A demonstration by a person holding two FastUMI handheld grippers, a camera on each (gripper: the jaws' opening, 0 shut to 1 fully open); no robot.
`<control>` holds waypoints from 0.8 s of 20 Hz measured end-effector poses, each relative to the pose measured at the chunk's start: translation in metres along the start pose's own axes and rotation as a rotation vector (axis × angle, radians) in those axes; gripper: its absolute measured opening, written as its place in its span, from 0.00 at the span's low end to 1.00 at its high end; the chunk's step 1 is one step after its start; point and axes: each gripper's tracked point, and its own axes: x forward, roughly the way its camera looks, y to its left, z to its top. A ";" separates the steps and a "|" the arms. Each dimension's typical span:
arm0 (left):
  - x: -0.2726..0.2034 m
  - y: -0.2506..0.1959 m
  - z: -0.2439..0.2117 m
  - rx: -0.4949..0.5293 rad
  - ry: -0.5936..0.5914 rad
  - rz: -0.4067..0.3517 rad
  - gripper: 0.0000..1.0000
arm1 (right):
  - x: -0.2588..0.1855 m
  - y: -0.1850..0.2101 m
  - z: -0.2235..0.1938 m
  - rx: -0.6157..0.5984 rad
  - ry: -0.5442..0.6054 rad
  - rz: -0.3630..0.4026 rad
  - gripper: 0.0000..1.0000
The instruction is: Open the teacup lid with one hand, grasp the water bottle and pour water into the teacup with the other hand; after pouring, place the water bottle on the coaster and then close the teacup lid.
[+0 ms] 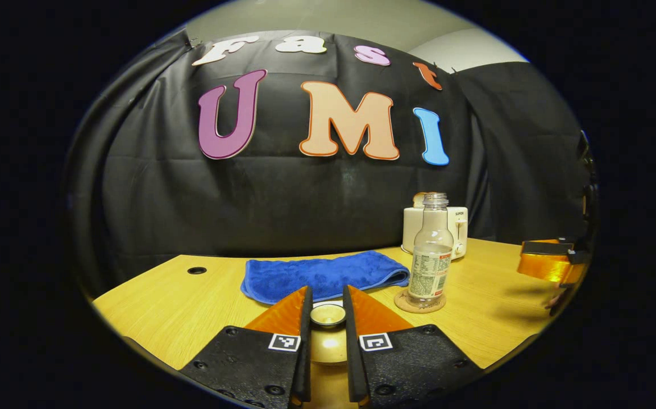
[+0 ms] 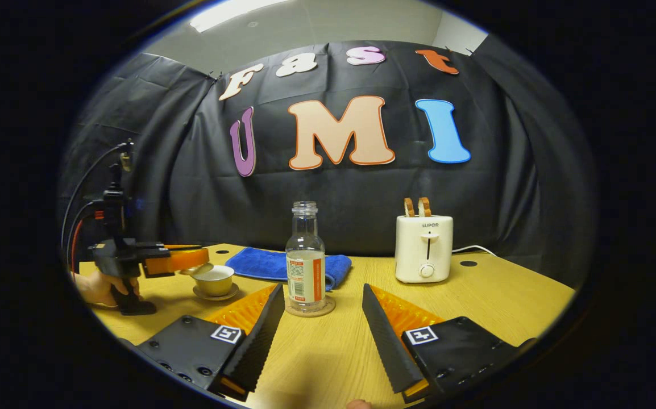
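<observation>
Since the bottle (image 2: 305, 258) rests on its coaster (image 2: 310, 309), our right gripper (image 2: 319, 309) gapes released, while our left gripper (image 1: 327, 318) pinches the lid (image 1: 328, 314) over the teacup (image 2: 214, 280).

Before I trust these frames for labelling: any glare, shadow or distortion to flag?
Left gripper view: a bright highlight on the gold teacup lid between the jaws; the yellow wooden table edge bows with fisheye. Right gripper view: a ceiling light flares at the top; the clear plastic water bottle stays sharp, with soft shadows.
</observation>
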 end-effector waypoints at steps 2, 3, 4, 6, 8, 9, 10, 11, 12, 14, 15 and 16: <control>0.009 0.001 -0.003 0.016 0.021 0.017 0.23 | -0.007 -0.001 0.000 0.000 0.000 -0.003 0.93; 0.013 0.002 -0.007 0.027 0.044 0.028 0.23 | -0.010 -0.002 0.000 -0.001 0.001 -0.005 0.83; 0.015 0.002 -0.011 0.041 0.069 0.034 0.23 | -0.012 -0.002 0.001 -0.001 0.000 -0.004 0.88; 0.019 -0.001 -0.015 0.064 0.096 0.037 0.23 | -0.015 -0.001 -0.001 0.000 0.002 0.001 0.88; 0.022 0.000 -0.015 0.076 0.112 0.046 0.23 | -0.016 -0.001 -0.001 0.000 0.002 0.004 0.84; 0.021 0.001 -0.018 0.081 0.117 0.050 0.23 | -0.016 -0.001 -0.001 0.001 0.002 0.004 0.88; 0.022 0.001 -0.018 0.086 0.123 0.053 0.23 | -0.017 -0.001 -0.001 0.001 0.002 0.004 0.88; 0.023 0.001 -0.019 0.093 0.130 0.058 0.23 | -0.017 0.000 -0.002 0.001 0.002 0.005 0.84; 0.024 0.001 -0.020 0.099 0.145 0.064 0.23 | -0.017 0.000 -0.002 0.002 0.002 0.008 0.88; 0.024 0.001 -0.025 0.111 0.164 0.063 0.23 | -0.017 0.001 0.000 0.002 0.003 0.012 0.88; 0.024 0.001 -0.024 0.112 0.163 0.063 0.23 | -0.018 0.001 -0.001 0.001 0.003 0.013 0.88; 0.024 0.001 -0.023 0.112 0.162 0.064 0.23 | -0.018 0.001 -0.001 0.002 0.003 0.013 0.88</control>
